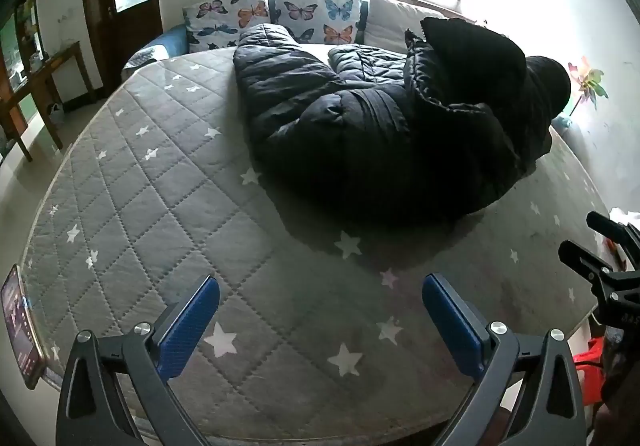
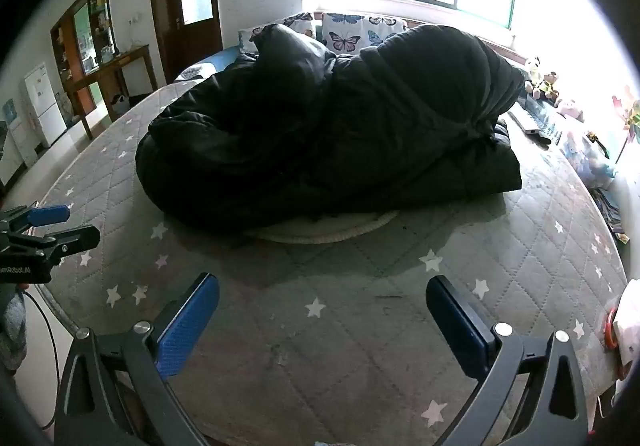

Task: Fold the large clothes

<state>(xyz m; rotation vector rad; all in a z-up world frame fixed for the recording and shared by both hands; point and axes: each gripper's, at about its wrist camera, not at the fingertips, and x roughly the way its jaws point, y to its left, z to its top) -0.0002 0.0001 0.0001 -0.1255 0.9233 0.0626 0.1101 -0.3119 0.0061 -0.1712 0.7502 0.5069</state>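
Left fingers (image 1: 448, 320) apart, right fingers (image 2: 188, 320) apart, black padded coat (image 2: 328, 126) heaped well ahead on mattress (image 1: 160, 186), seemingly untouched.

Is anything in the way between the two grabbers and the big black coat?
Nothing visible. Only bare star-print mattress lies between the open left gripper, the open right gripper and the black puffer coat.

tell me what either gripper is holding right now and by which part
Nothing is held. The left gripper and right gripper are both open over the mattress, apart from the black puffer coat.
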